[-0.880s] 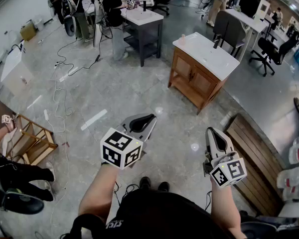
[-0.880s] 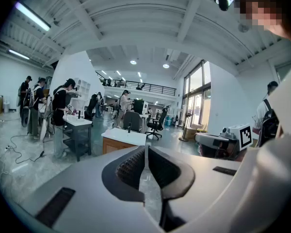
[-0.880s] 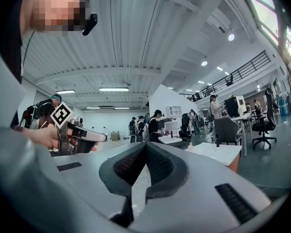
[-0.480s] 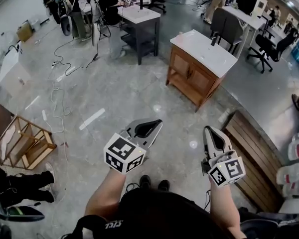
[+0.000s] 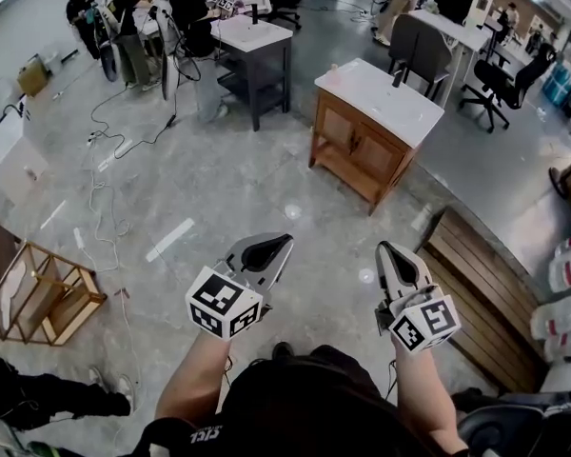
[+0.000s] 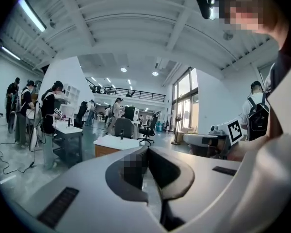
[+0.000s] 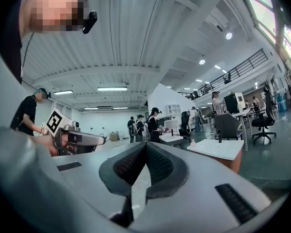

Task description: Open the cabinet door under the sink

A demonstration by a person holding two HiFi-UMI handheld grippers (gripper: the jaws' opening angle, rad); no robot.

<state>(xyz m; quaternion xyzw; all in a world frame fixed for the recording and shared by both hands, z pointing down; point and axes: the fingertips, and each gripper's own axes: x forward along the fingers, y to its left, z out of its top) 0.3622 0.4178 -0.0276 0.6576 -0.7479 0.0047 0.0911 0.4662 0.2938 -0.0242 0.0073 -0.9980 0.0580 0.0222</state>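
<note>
Cabinet door (image 5: 336, 128) is closed. It is on the front of the wooden cabinet (image 5: 366, 155), which stands well ahead of me, a little to the right and far from both my claws. The white sink top (image 5: 381, 101) of the cabinet carries a dark faucet (image 5: 397, 77).

The room is a large hall. The ceiling (image 6: 136, 23) is white, with ribs and beams and strip lights, and tall windows (image 6: 184, 103) are at the far side. The floor (image 5: 238, 174) is grey polished concrete with small light reflections on it.

On the right side of the floor lies a slatted wooden bench (image 5: 485, 288). Beyond the cabinet stand a dark table (image 5: 257, 60) with a second white top, and office chairs (image 5: 500, 89) at desks. Several people (image 5: 124, 27) stand beside the dark table. On the left is a small wooden frame (image 5: 48, 293). Cables (image 5: 109, 136) run over the floor there, and a short white strip (image 5: 169, 239) lies ahead of me to the left.

I hold my left claw (image 5: 284, 244) and my right claw (image 5: 386, 251) side by side before my body, apart from each other, both pointing toward the cabinet. Each claw has its jaws pressed together with nothing between them.
</note>
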